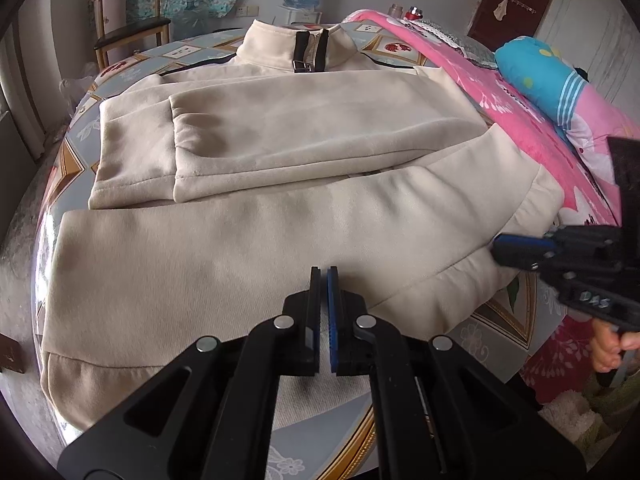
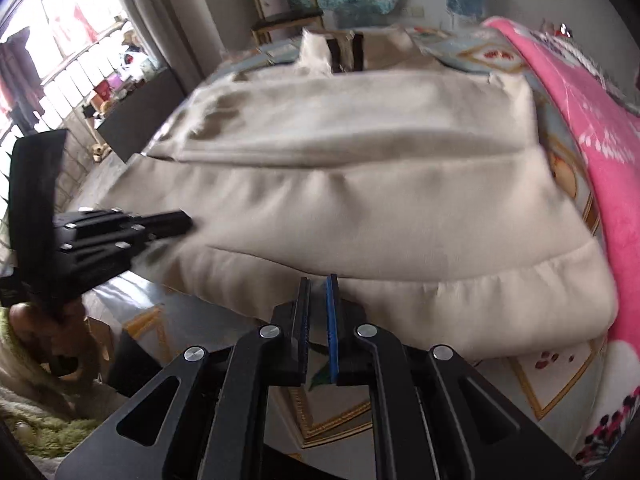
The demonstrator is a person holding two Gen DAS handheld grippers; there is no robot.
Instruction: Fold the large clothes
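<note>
Left gripper is closed on the cream top's near hem. Right gripper sits at the hem w/ a thin gap between the fingers; can't tell if it has cloth. Top lies flat on the table, sleeves folded across its middle. Zip collar is at the far end.

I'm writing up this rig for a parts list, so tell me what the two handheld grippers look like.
Both are matte black plastic tools. The left gripper and right gripper each have two flat fingers, one faced with a ridged blue pad, driven by angular linkage arms with round silver pivot pins. Seen side-on, the right one carries small pale lettering. No cables show.
</note>
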